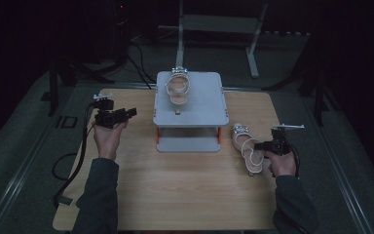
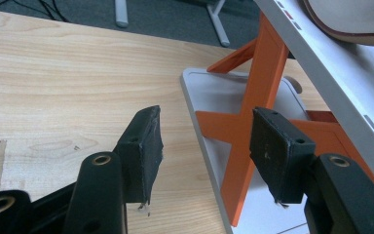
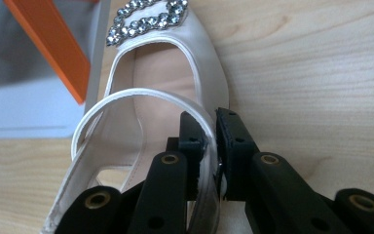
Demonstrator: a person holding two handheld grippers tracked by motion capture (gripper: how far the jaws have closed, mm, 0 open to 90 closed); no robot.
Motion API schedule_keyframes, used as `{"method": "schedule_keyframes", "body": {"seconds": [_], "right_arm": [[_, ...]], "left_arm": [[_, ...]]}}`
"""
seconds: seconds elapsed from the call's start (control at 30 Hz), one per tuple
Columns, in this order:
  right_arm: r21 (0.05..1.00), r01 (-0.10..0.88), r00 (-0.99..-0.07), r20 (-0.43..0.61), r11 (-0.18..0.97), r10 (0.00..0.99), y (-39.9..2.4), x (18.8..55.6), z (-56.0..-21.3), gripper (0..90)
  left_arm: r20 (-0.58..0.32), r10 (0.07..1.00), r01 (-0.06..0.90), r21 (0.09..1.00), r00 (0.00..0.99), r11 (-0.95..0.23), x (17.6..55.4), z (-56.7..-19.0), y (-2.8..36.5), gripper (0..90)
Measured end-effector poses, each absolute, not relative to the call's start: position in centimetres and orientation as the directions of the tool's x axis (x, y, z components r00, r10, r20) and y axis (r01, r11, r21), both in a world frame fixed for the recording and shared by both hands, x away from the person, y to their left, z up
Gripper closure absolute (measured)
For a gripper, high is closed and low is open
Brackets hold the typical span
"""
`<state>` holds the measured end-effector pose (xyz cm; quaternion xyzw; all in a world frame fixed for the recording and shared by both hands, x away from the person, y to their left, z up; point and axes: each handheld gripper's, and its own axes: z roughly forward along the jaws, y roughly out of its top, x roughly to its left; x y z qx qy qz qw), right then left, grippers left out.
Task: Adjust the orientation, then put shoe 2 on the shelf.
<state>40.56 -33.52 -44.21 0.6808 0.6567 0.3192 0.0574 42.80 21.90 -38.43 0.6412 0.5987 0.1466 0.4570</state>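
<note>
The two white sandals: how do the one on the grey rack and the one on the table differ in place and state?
The sandal on the rack sits on the top shelf of the grey rack; the sandal on the table lies on the wooden table, right of the rack. The rack sandal is untouched; the table sandal has its strap clamped by the right gripper. The left gripper is open and holds nothing. Both sandals are white and open-toed, with toes pointing away from the person.

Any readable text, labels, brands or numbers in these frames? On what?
None readable.
Shoe on the table: rhinestone buckle, no lettering; the insole shows no brand mark.
Shoe on the rack: too small to tell.
Grey rack: plain top, no label.
Right gripper, shut on the table shoe's strap, and left gripper, open: black pads, no markings.
Wooden table: a small tag at its left corner, too small to read.
</note>
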Motion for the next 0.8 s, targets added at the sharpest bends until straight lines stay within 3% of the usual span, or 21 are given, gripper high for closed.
{"method": "schedule_keyframes", "body": {"seconds": [0.8], "right_arm": [[0.537, 0.818, -0.022, 0.391, -0.209, 0.920, -33.8, 42.6, -42.0, 82.2]], "left_arm": [[-0.354, 0.903, 0.633, 0.763, 0.242, 0.130, 42.6, -38.7, 22.0, 46.1]]}}
